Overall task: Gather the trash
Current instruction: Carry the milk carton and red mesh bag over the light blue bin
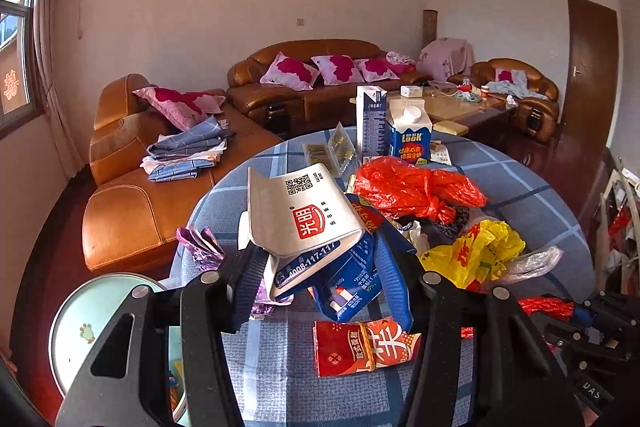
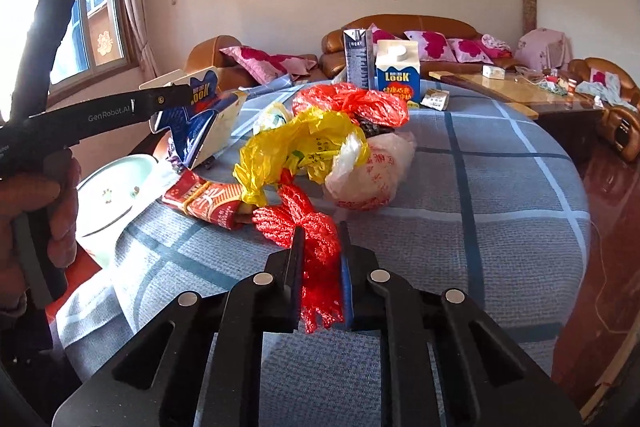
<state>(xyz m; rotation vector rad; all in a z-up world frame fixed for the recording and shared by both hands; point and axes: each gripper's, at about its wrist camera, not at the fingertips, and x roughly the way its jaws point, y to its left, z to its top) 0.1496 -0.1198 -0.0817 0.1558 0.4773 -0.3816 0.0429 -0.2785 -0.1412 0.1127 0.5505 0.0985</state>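
Observation:
My left gripper (image 1: 320,247) is shut on a crushed blue-and-white milk carton (image 1: 304,215), held tilted above the table. In the right wrist view the same carton (image 2: 200,119) hangs at the left, in the left gripper (image 2: 172,99), which a hand holds. My right gripper (image 2: 320,231) is shut on a red mesh net (image 2: 316,223) lying on the blue checked tablecloth (image 2: 500,187). Behind the net lie a yellow plastic bag (image 2: 288,151), a red plastic bag (image 2: 360,103) and a pale printed bag (image 2: 372,175). A red packet with a rubber band (image 1: 360,347) lies under the carton.
Two upright cartons (image 1: 410,139) (image 1: 370,123) stand at the table's far side. A purple wrapper (image 1: 200,243) lies near the left edge. A round pale-green basin (image 1: 92,319) sits below the table at the left. Brown sofas (image 1: 312,75) and a coffee table (image 1: 460,107) stand beyond.

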